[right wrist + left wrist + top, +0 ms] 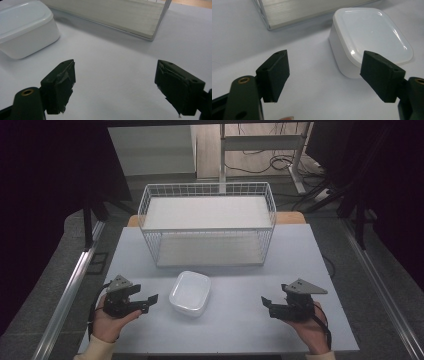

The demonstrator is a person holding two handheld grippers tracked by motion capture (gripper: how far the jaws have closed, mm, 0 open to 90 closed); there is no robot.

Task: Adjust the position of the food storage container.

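The white container (pixel 189 292) sits upside down on the tabletop (pixel 240 320), its smooth flat base facing up and its rim on the surface, just in front of the wire basket (pixel 207 222), which stands at about twelve o'clock from it. Nothing touches the container, and a strip of bare tabletop separates it from the basket's front wall.

The left tongs (pixel 148 302) lie at roughly eight o'clock from the container, near it, released with the jaws spread wide and holding nothing. In the left gripper view the container (pixel 372 40) stands just beyond and to the right of the gap between the jaws, so the aim is off rather than centred. The right tongs (pixel 267 304) wait at about four o'clock, farther off, also released and empty; in the right gripper view the container (pixel 26 28) shows off to the upper left.

The step in hand looks like the approach to a grasp by the left tongs. To do it well, swing the jaws until the container's near wall sits squarely between them, then close low across two opposite walls. The sides look glossy and slightly tapered, so a pinch high up near the base could slip. Keep the lift clear of the basket's front wires, and bring the right tongs in to steady the far side if the container tips.
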